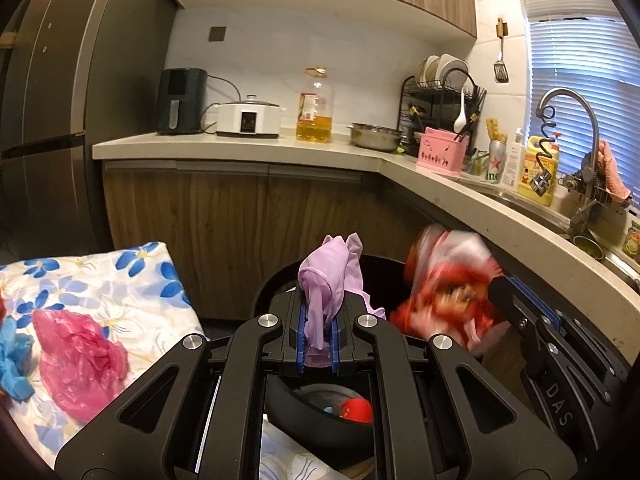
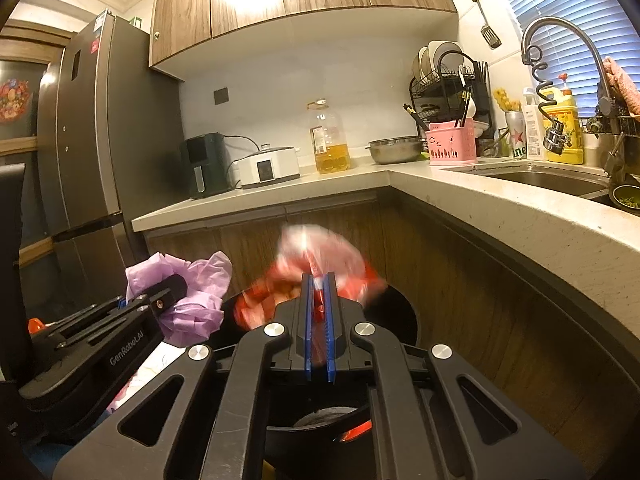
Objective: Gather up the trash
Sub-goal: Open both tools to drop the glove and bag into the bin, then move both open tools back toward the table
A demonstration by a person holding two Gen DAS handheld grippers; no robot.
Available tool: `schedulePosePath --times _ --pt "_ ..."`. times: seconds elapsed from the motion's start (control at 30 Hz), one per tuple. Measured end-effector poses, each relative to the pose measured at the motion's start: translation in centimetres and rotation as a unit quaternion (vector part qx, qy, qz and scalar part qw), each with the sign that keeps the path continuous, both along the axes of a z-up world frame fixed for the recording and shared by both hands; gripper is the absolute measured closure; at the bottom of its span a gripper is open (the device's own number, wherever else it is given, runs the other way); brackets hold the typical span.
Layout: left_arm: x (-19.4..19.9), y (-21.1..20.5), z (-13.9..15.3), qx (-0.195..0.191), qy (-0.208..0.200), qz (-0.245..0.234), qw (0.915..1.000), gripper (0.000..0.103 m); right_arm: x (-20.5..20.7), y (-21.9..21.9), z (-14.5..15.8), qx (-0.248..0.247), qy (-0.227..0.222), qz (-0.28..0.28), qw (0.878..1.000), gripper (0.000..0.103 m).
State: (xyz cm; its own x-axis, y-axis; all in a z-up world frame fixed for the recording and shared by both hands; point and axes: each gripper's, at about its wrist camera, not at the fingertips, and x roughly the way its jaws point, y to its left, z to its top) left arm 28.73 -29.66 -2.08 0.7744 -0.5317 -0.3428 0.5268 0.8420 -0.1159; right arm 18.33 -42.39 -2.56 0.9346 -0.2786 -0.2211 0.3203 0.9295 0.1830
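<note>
My left gripper (image 1: pixel 319 312) is shut on a crumpled purple plastic bag (image 1: pixel 328 280) and holds it over a round black trash bin (image 1: pixel 276 280). My right gripper (image 2: pixel 319 300) is shut on a red and white plastic wrapper (image 2: pixel 320 260), blurred, above the same bin (image 2: pixel 404 320). In the left wrist view the wrapper (image 1: pixel 444 280) hangs at the right of the bin beside the right gripper. In the right wrist view the purple bag (image 2: pixel 188 292) and left gripper show at the left. A red object (image 1: pixel 357 410) lies inside the bin.
A floral cloth (image 1: pixel 132 272) at the left bears a pink plastic bag (image 1: pixel 76 360) and a blue scrap (image 1: pixel 14 360). A countertop (image 1: pixel 240 146) with an air fryer, cooker, oil bottle, dish rack and sink (image 2: pixel 552 180) wraps behind and to the right. A fridge (image 2: pixel 92 152) stands left.
</note>
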Motion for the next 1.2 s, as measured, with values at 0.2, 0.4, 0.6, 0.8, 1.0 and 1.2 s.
schedulePosePath --times 0.2,0.4,0.6,0.8,1.0,1.2 --pt "1.0 -0.7 -1.6 0.012 0.024 -0.015 0.9995 0.085 -0.8 -1.0 -0.5 0.013 0.004 -0.018 1.000 0.074" --pt "0.8 -0.5 -2.3 0.018 0.027 -0.017 0.9993 0.052 -1.8 -0.8 -0.7 0.012 0.004 -0.022 1.000 0.055" --pt "0.1 0.9 -2.2 0.009 0.023 -0.006 0.9997 0.032 -2.8 -0.6 -0.6 0.015 0.002 -0.022 1.000 0.045" --pt "-1.2 3.2 -1.7 -0.009 0.025 0.014 0.9995 0.025 -3.9 0.4 -0.4 0.009 0.003 -0.017 1.000 0.041" --pt "-4.1 6.0 -1.3 0.009 0.000 0.066 0.9978 0.021 -4.7 1.9 0.0 0.002 0.001 -0.006 1.000 0.039" --pt "-6.4 10.7 -1.0 0.009 0.003 0.126 0.9920 0.021 -5.5 4.0 0.2 -0.004 0.002 0.012 1.000 0.038"
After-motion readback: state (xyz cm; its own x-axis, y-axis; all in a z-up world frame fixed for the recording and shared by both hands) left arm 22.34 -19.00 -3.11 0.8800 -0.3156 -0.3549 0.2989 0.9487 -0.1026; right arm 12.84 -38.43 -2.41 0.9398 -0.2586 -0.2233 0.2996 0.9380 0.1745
